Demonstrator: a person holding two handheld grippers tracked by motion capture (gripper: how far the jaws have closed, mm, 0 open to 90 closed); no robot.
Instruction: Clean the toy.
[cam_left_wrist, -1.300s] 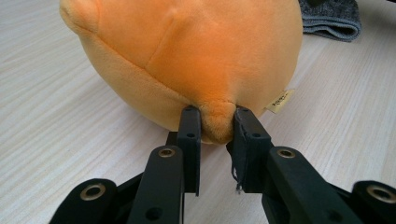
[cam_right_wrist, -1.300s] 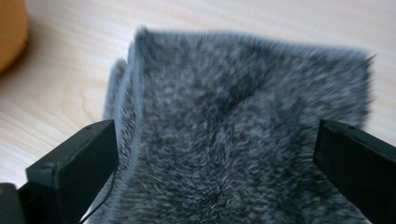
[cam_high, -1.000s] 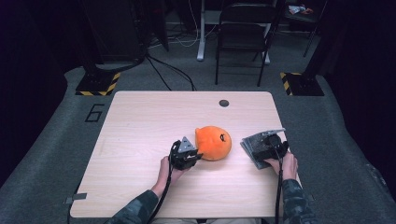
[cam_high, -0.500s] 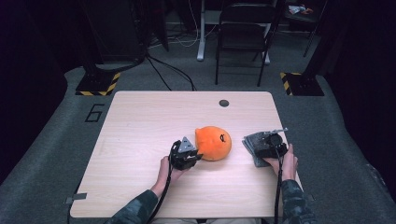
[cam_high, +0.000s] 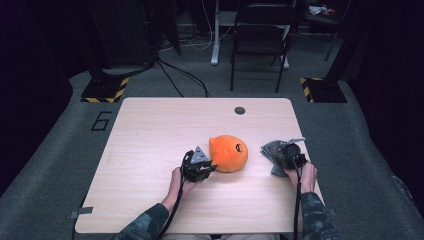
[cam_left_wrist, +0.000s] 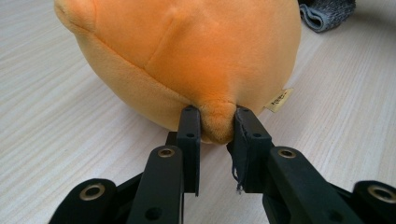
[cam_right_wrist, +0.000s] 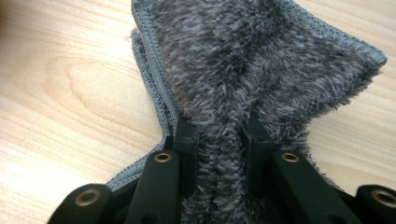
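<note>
Digit "6" (cam_high: 101, 120) marked on grey floor left of table; small tag (cam_left_wrist: 279, 100) on orange plush toy (cam_left_wrist: 187, 51) — print unreadable.

The counter (cam_high: 150, 135) has a light wood-grain top with rounded corners. A small dark round grommet (cam_high: 240, 110) sits near its far edge, right of centre. The floor (cam_high: 55, 165) around it is covered in grey carpet. A number 6 (cam_high: 101, 120) is marked on the carpet just beside the counter's far left corner. Two black stand bases with yellow-and-black hazard striping stand beyond the counter, one at far left (cam_high: 106, 89) and one at far right (cam_high: 322, 90). A black folding chair (cam_high: 262, 37) stands behind the counter. Dark cables (cam_high: 182, 75) run across the carpet near it.
</note>
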